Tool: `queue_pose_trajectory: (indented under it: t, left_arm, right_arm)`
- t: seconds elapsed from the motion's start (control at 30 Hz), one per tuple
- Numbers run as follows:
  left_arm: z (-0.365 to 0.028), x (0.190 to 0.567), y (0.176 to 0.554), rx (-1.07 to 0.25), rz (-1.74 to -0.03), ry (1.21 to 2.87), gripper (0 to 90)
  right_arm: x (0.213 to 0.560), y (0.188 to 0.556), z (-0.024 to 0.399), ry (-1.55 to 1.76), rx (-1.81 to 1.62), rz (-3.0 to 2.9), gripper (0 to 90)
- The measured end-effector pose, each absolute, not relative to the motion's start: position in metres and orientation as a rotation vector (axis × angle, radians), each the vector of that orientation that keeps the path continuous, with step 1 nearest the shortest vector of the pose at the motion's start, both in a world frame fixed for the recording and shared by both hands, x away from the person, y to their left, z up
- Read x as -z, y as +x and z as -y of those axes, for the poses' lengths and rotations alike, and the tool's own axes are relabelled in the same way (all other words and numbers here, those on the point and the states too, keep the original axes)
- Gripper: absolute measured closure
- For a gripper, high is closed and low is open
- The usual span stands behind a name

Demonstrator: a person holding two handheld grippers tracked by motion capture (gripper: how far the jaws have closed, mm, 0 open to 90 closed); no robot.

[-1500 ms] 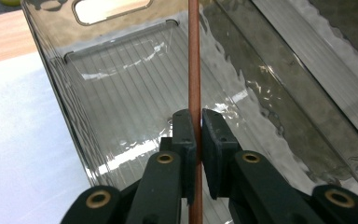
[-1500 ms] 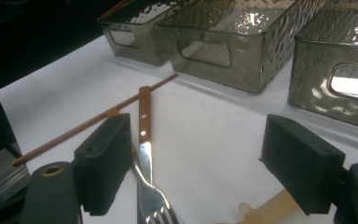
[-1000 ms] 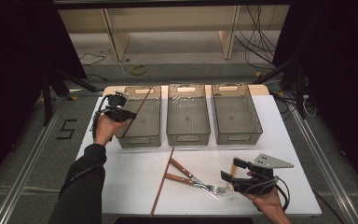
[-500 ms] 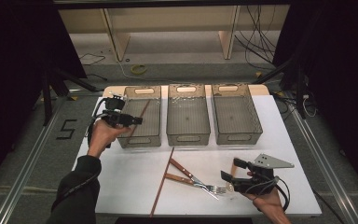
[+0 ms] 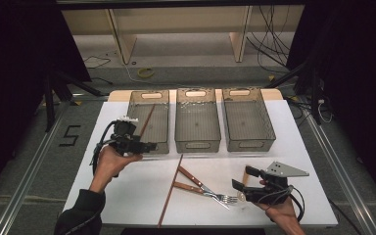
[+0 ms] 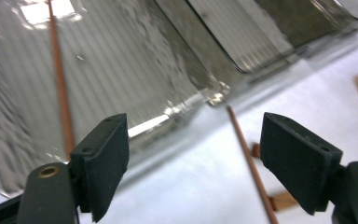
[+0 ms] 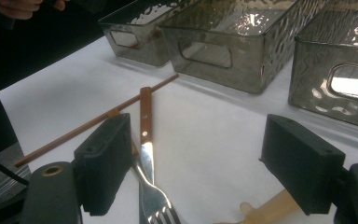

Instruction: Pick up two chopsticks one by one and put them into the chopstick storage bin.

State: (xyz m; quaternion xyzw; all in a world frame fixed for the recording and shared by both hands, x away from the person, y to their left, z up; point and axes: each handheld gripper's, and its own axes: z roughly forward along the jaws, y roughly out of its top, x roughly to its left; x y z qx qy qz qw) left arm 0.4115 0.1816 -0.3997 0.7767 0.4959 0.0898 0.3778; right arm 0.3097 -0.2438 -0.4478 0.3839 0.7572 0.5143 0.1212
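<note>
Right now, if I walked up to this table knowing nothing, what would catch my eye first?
Three clear bins stand in a row at the far side of the white table; the left bin has one chopstick in it. Nearer, two forks lie crossed beside another chopstick. A hand-held gripper sits at each side, left gripper open by the left bin, right gripper open by the forks.

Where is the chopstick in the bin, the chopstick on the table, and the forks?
chopstick in the bin [image 5: 147, 120], high view, middle of the stick.
chopstick on the table [image 5: 170, 192], high view, middle of the stick.
forks [image 5: 223, 199], high view, the metal prongs.
</note>
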Motion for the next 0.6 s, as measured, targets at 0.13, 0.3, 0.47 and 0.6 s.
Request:
queue_pose_trajectory:
  t: [0.13,0.3,0.47,0.6]
  left_arm:
    - [-0.173,0.404,0.399,-0.222,-1.25,2.036,23.6]
    - [-0.157,0.415,0.384,-0.2,-1.224,2.125,24.8]
    - [-0.146,0.429,0.372,-0.179,-1.21,2.192,25.8]
    - [-0.141,0.438,0.367,-0.165,-1.2,2.227,26.3]
  right_arm:
    - [0.447,0.309,0.243,1.116,-1.503,-2.21,25.3]
    - [0.447,0.309,0.243,1.116,-1.501,-2.209,25.2]
    - [0.446,0.308,0.244,1.109,-1.503,-2.206,25.3]
    - [0.447,0.308,0.244,1.108,-1.502,-2.21,25.3]
